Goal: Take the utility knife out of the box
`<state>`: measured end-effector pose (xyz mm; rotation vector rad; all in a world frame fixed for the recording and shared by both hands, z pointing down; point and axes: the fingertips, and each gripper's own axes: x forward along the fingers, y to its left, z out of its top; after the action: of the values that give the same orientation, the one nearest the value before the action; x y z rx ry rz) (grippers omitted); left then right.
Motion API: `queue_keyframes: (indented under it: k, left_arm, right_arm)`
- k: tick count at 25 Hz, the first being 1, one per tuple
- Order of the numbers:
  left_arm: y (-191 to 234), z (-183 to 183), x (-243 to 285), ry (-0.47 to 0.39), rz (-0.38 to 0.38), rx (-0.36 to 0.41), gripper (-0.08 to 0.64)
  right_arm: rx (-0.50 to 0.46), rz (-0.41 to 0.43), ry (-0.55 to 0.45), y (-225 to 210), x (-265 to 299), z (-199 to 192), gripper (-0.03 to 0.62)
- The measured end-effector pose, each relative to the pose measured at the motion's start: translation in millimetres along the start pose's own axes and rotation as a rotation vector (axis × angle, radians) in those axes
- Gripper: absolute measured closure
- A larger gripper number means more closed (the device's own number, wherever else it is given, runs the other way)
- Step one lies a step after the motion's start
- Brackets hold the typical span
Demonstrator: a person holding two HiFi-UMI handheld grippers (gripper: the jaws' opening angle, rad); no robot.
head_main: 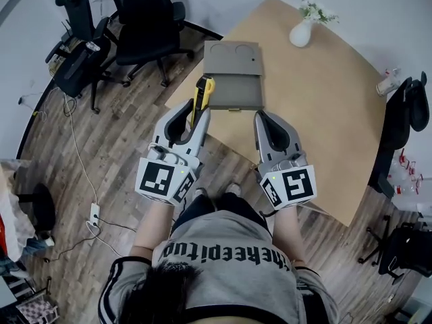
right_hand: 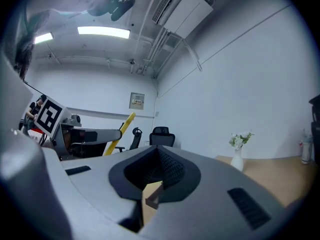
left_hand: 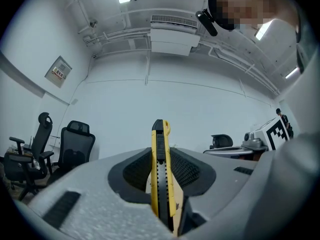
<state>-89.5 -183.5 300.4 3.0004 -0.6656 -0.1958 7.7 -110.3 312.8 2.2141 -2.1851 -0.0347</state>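
Yellow utility knife (head_main: 202, 94) is out of the box (head_main: 233, 79), clamped upright in your left gripper (head_main: 198, 115) jaws, at the tabletop (head_main: 324, 106) near edge. Your right gripper (head_main: 260, 118) jaws are closed, empty.

Shirt (head_main: 223, 248) print, upside down, seems to read "thekeepitup"

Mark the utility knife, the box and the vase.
utility knife (head_main: 202, 94), head view, yellow handle.
box (head_main: 233, 90), head view, near grey half.
vase (head_main: 301, 34), head view, white body.
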Motion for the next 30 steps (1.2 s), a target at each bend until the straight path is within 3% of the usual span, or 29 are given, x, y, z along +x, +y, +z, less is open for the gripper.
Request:
queue_keyframes:
  k: [15,30]
  left_arm:
    - [7,16,-34,-0.046,-0.109,0.006,0.434]
    - [8,24,-65,-0.072,-0.154,0.01,0.434]
  right_arm:
    - [-0.016,-0.147,-0.012,32,-24,10,0.586]
    - [-0.03,-0.181,-0.009,71,-43,12,0.588]
